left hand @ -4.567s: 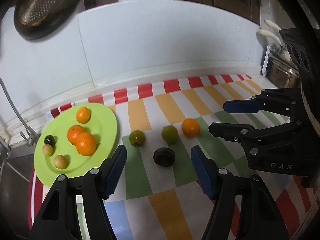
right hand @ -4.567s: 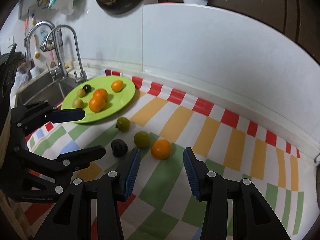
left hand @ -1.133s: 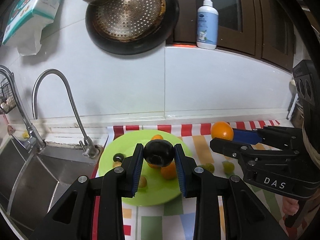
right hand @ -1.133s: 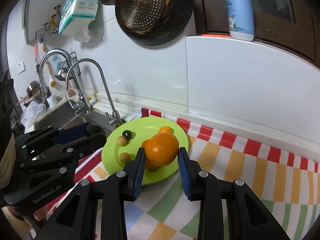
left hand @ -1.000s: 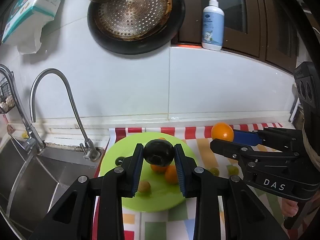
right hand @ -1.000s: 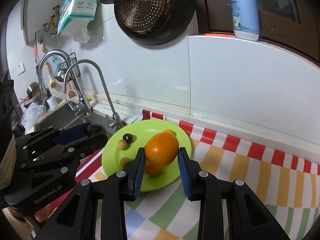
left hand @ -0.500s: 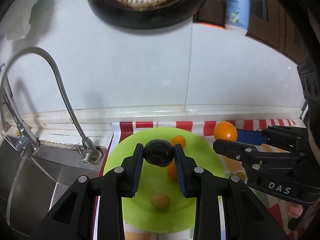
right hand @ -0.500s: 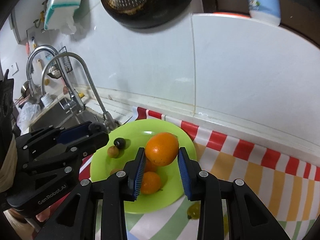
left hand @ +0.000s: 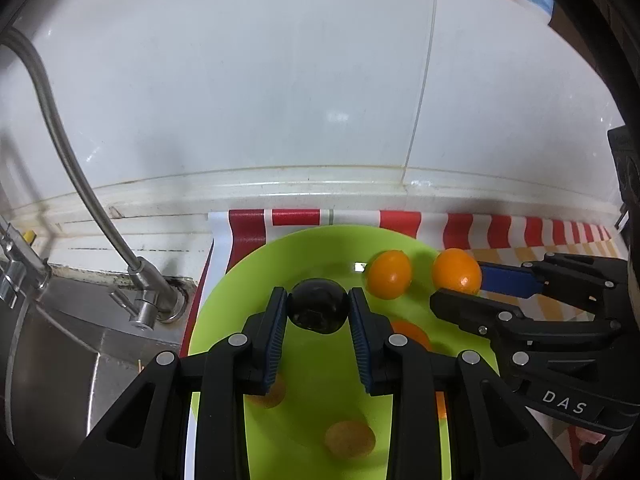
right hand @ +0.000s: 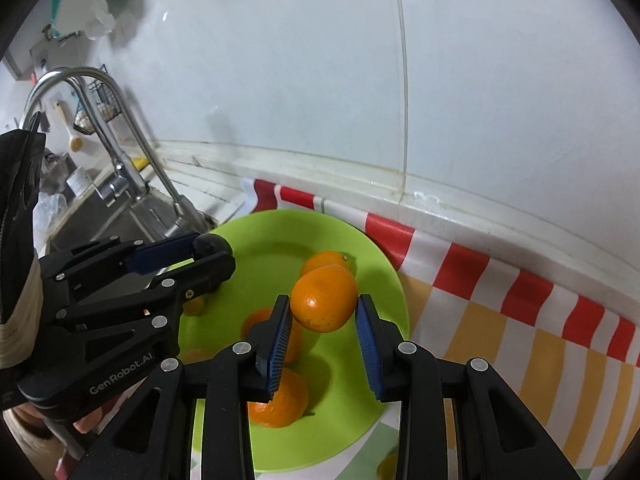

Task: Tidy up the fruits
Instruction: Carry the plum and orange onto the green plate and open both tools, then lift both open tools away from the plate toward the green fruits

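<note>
My left gripper (left hand: 318, 314) is shut on a dark round fruit (left hand: 318, 309) and holds it over the green plate (left hand: 320, 248). My right gripper (right hand: 324, 312) is shut on an orange (right hand: 325, 297) above the same plate (right hand: 280, 232). In the left wrist view the right gripper with its orange (left hand: 456, 271) is at the right, beside an orange (left hand: 389, 269) lying on the plate. In the right wrist view the left gripper with the dark fruit (right hand: 212, 243) is at the left. Other oranges (right hand: 280, 398) and small tan fruits (left hand: 349, 438) lie on the plate.
A faucet (left hand: 140, 280) and a steel sink (left hand: 48, 352) stand left of the plate. The striped cloth (right hand: 500, 320) runs to the right under the plate. The white tiled wall (left hand: 320, 100) is close behind.
Both grippers have moved forward and down over the plate, each still holding its fruit. The plate now fills more of both views.
</note>
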A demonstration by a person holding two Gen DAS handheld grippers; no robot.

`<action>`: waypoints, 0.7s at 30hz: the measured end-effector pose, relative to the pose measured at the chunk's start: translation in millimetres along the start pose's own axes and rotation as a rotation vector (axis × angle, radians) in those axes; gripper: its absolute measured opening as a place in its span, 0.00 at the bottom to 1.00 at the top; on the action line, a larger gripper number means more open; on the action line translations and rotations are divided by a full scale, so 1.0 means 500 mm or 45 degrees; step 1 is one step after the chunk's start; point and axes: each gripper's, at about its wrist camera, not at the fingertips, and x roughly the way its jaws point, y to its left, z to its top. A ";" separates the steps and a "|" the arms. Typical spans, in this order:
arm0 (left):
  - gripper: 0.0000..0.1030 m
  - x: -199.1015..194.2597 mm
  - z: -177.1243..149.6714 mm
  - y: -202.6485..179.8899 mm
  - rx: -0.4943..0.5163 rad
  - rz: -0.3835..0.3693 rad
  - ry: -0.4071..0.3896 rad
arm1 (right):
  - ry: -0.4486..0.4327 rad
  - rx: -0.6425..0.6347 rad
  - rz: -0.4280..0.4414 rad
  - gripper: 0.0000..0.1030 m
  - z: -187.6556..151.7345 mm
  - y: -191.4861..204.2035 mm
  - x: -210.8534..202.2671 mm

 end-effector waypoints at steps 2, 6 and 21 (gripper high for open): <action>0.30 0.008 0.000 0.000 0.004 0.006 0.008 | 0.004 0.001 0.000 0.33 0.001 -0.002 0.006; 0.31 0.009 0.001 -0.001 -0.001 0.010 0.007 | 0.003 0.008 0.003 0.34 0.001 -0.006 0.013; 0.39 -0.130 0.001 -0.046 0.041 0.050 -0.150 | -0.174 0.019 -0.034 0.42 -0.012 -0.013 -0.120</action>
